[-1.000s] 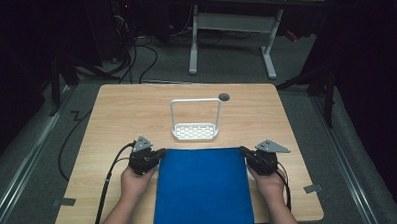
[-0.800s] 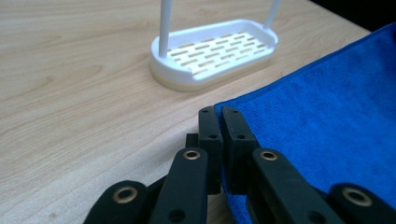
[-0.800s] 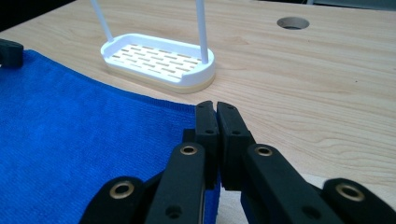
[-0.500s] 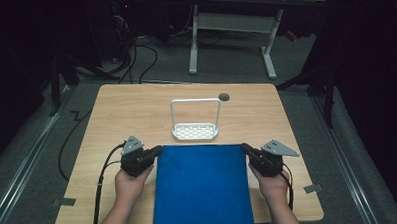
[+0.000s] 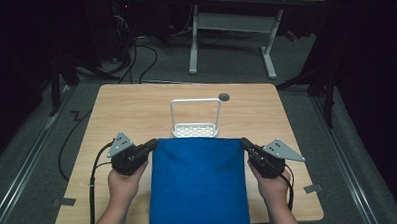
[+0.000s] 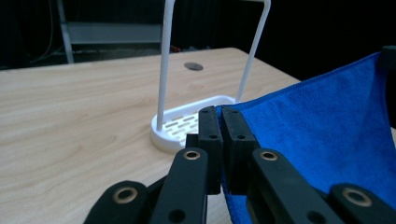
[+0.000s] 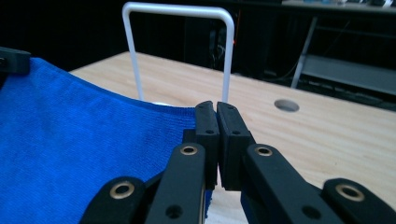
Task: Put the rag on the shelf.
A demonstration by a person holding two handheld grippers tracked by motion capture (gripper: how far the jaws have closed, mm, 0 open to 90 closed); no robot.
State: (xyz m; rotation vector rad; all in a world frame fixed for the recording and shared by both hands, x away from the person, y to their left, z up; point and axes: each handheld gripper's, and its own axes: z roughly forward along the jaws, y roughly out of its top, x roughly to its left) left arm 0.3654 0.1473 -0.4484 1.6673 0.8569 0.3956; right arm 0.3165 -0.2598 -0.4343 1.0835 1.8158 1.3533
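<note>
Dark floor, loose cables and the white legs of another desk [image 5: 231, 41] lie beyond the wooden counter [image 5: 136, 109], which carries a small white rack [image 5: 196, 128] with a tall wire hoop and a slotted base, near a round hole [image 5: 224, 96] in the board.

On the near half of the counter hangs and spreads a blue cloth [image 5: 199, 187], stretched flat between the two grippers, its far edge just in front of the rack's base and its near end running over the counter's front edge.

The left gripper [image 5: 150, 145] is clenched on the cloth's far left corner. In the left gripper view its jaws stand pressed together with the blue hem [image 6: 280, 121] pinched between them, and the cloth runs off taut to the right. The left hand [image 5: 123, 183] grips the body from below, forearm coming in from the bottom edge, jaws pointing inward and forward.

The right gripper [image 5: 246, 144] is likewise clamped on the far right corner. In the right gripper view the jaws are closed on the cloth's edge [image 7: 140, 140], with the rack's hoop [image 7: 180, 11] rising behind. The right hand [image 5: 272, 187] mirrors the left, jaws angled inward toward the cloth.

Both corners are lifted clear of the counter.
</note>
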